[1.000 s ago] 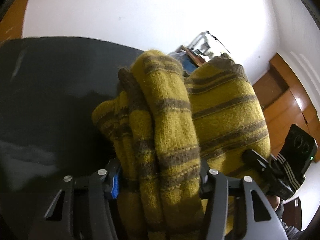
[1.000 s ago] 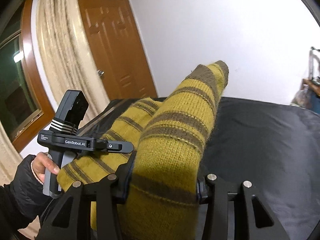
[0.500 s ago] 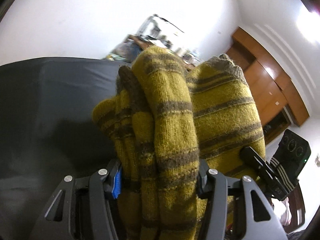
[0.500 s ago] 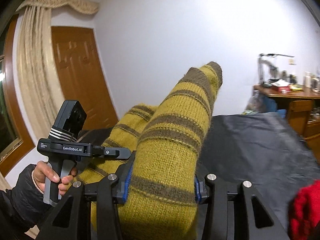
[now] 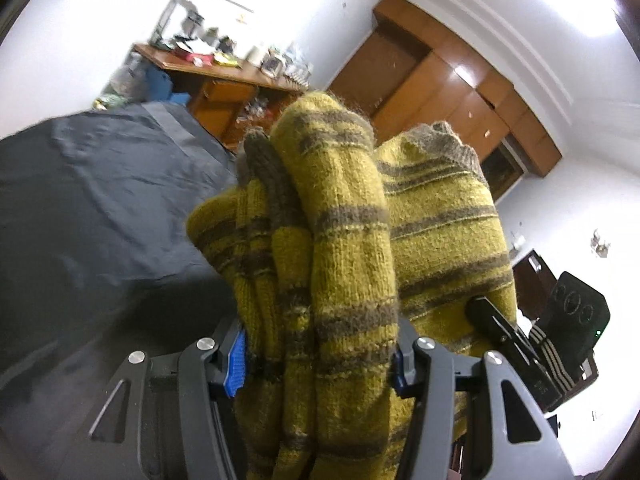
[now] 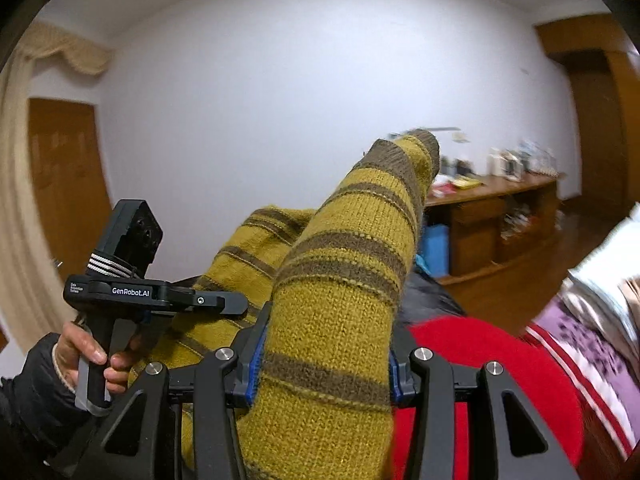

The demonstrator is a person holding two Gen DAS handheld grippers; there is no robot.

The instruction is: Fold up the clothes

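Note:
A mustard-yellow knit sweater with brown stripes (image 5: 348, 240) is bunched between the fingers of my left gripper (image 5: 316, 360), which is shut on it. The same sweater (image 6: 340, 280) rises as a thick fold through my right gripper (image 6: 324, 376), which is also shut on it. Both grippers hold it up in the air. In the left wrist view the right gripper (image 5: 520, 344) shows at the lower right behind the knit. In the right wrist view the left gripper (image 6: 224, 304) is at the left, held by a hand (image 6: 92, 356) in a dark sleeve.
A dark sheet covers the bed (image 5: 92, 208) below and to the left. A red garment (image 6: 480, 380) and patterned bedding (image 6: 592, 320) lie at the lower right. A cluttered wooden desk (image 6: 492, 208) stands by the white wall, with a wooden wardrobe (image 5: 448, 92) and a door (image 6: 64, 184).
Both grippers have swung to the right and tilted upward with the sweater still held. The bed has dropped lower in view, and the desk, wardrobe and red garment have come into sight.

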